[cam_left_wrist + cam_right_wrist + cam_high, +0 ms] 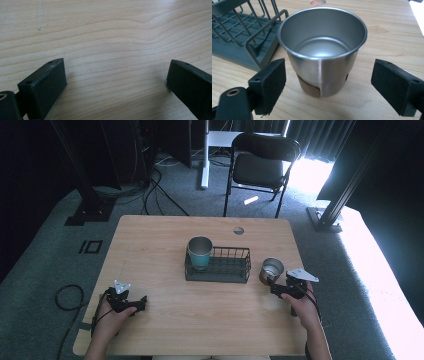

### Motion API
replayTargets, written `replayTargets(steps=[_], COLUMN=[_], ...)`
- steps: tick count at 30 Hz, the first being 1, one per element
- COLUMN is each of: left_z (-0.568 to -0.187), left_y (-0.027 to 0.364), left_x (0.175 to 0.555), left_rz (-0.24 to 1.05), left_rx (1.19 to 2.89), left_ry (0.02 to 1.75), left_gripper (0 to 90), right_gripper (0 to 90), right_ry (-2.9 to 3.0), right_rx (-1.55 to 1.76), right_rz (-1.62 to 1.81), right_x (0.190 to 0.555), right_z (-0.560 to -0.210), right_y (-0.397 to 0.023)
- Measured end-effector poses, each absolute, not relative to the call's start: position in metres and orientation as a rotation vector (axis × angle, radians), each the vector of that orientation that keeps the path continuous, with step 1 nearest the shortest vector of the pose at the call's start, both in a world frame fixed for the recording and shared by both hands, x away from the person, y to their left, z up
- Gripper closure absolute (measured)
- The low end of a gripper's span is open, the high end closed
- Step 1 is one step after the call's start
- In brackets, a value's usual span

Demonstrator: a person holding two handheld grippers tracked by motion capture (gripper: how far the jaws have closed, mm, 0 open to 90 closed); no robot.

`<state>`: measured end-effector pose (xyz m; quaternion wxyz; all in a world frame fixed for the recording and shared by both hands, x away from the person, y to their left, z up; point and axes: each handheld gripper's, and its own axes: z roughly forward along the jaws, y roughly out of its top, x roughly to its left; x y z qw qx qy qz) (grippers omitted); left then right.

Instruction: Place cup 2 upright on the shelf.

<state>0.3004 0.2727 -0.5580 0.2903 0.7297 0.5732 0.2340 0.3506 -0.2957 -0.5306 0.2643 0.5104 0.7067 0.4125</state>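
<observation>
Steel cup [322, 50] — upright on table [165, 240], just right of wire rack [218, 265]. Right gripper [328, 82] — jaws wide, flanking cup, gripping nothing. Left gripper [116, 82] — wide open, empty, near-left.

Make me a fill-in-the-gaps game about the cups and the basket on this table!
The teal cup stands inside the wire ____. 
The steel cup stands on the table, between the open jaws of the ____ gripper. 
The left gripper has its jaws ____ over bare wood. 
The steel cup is ____ inside.

Missing words: basket; right; open; empty
</observation>
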Motion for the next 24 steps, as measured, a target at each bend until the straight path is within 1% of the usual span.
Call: replayTargets(steps=[24], left_z=[-0.558], left_y=[0.272], left_x=[0.300], left_rz=[0.621], left_rx=[1.946], left_ry=[1.527], left_gripper=[3.5], right_gripper=[12.1], right_ry=[1.894], right_rx=[1.319], right_rz=[1.135], right_x=[0.371], right_z=[-0.528], right_y=[-0.281])
